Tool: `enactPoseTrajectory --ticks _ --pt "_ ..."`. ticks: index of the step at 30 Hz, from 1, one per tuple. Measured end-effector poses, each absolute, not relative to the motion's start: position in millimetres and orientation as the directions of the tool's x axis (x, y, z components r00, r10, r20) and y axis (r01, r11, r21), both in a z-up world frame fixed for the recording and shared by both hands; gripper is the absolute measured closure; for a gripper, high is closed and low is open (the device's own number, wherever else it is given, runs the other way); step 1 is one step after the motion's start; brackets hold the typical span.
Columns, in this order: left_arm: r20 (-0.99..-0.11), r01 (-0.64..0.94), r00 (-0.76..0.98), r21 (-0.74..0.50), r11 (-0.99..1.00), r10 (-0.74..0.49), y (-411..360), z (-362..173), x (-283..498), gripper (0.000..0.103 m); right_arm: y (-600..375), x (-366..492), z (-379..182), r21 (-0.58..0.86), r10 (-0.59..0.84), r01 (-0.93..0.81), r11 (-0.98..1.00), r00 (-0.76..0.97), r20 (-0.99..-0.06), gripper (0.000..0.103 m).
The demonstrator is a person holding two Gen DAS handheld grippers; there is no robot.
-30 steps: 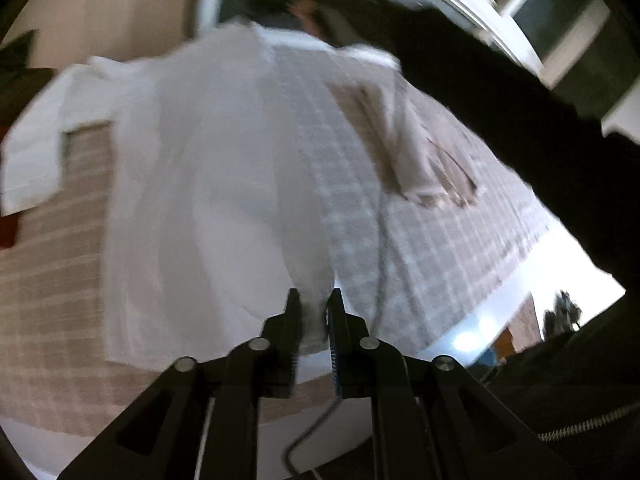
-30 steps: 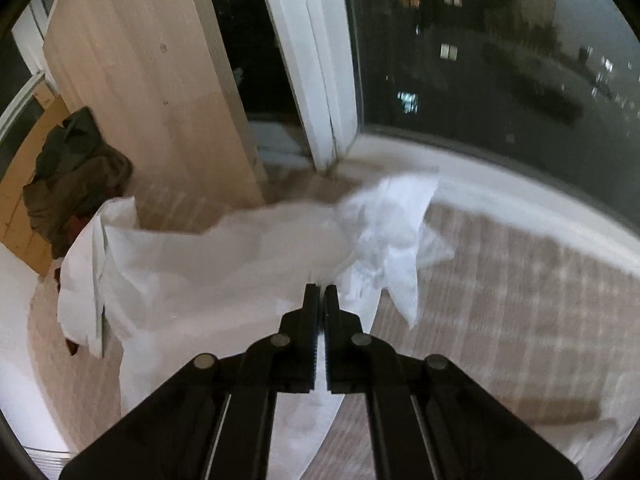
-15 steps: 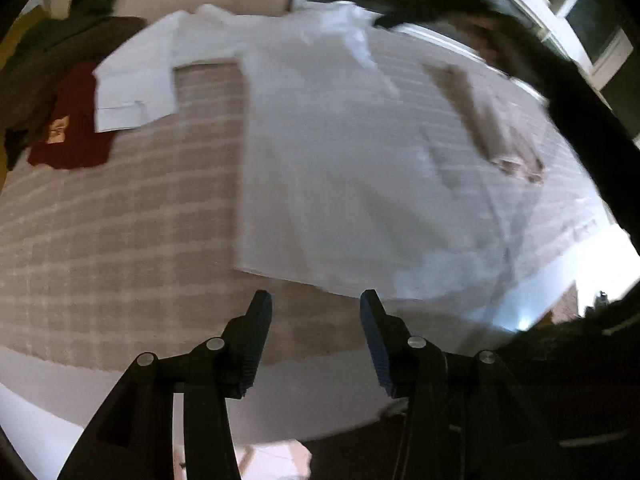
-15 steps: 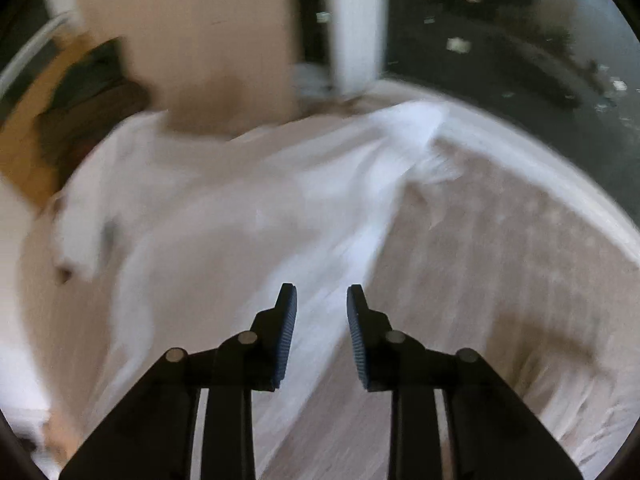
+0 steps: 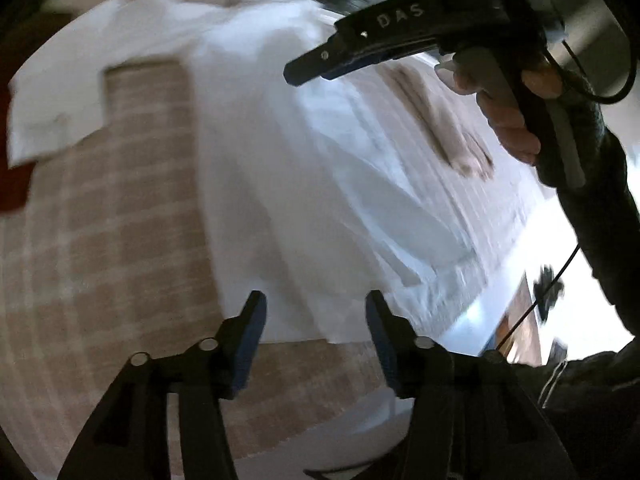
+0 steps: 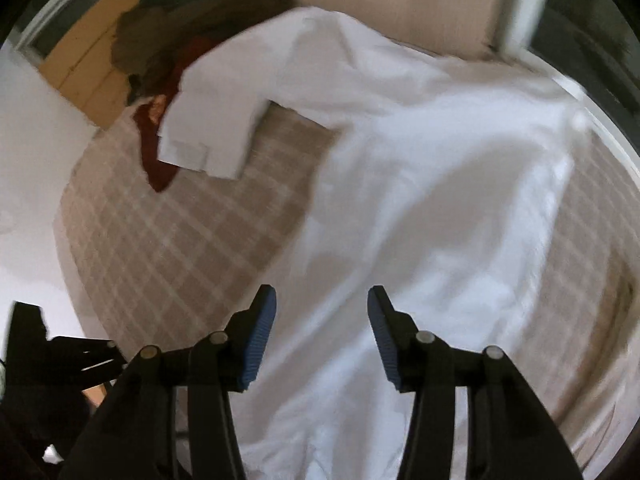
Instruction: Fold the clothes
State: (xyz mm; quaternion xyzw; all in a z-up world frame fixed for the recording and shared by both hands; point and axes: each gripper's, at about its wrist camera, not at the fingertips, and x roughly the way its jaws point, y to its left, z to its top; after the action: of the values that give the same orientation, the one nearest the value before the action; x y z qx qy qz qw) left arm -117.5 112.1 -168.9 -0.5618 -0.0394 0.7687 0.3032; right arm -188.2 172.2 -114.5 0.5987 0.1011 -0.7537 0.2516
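Shirt: a white shirt (image 6: 420,208) is spread flat on the bed, its hem toward the near edge and one sleeve (image 6: 216,120) laid out sideways toward the far left corner.
Bed: a beige checked cover (image 6: 180,248) is seen under the shirt, bare on both sides of it.
Left gripper (image 5: 316,312): held above the hem near the bed's near edge; the jaws have just been opening and are moderately apart, with nothing clamped between them.
Right gripper (image 6: 322,312): held above the lower part of the shirt; the jaws have just been opening and stand apart, with no cloth pinched.
Right hand (image 5: 516,116): seen wrapped round its tool's handle, over the far right side of the bed.
Other clothes: a dark heap (image 6: 192,28) and a red garment (image 6: 160,160) are piled at the far left corner, partly under the sleeve.
Beige cloth (image 5: 440,120): laid on the right part of the bed, beside the shirt; blurred.
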Motion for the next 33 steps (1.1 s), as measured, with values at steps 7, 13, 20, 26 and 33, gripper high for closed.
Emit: enactPoseTrajectory --ticks 7,13,20,26,33 --pt "-0.859 -0.551 -0.060 -0.396 -0.735 0.508 144.1 -178.0 -124.3 0.051 294.6 -110.0 -121.5 0.166 -0.199 0.170 -0.971 -0.202 -0.959 0.056" --pt "-0.873 -0.568 -0.011 -0.395 -0.722 0.487 156.2 -189.0 -145.7 0.093 339.0 -52.8 -162.6 0.260 -0.254 -0.027 -0.965 -0.146 -0.956 0.056" --pt "-0.884 -0.636 -0.031 -0.342 -0.692 0.466 152.2 -168.3 -148.4 0.099 336.2 -42.0 -178.6 0.336 -0.329 -0.019 -0.942 -0.158 -0.931 0.092" --pt "-0.888 -0.641 -0.137 -0.259 -0.723 0.439 126.9 -128.3 -136.3 0.100 344.1 -38.0 -152.3 0.420 -0.410 -0.007 -0.907 -0.208 -0.888 0.095" --pt "-0.947 -0.651 -0.045 -0.213 -0.729 0.317 138.2 -186.4 -118.1 0.094 344.2 -35.5 -181.0 0.279 -0.280 0.020 -0.960 -0.115 -0.953 0.098"
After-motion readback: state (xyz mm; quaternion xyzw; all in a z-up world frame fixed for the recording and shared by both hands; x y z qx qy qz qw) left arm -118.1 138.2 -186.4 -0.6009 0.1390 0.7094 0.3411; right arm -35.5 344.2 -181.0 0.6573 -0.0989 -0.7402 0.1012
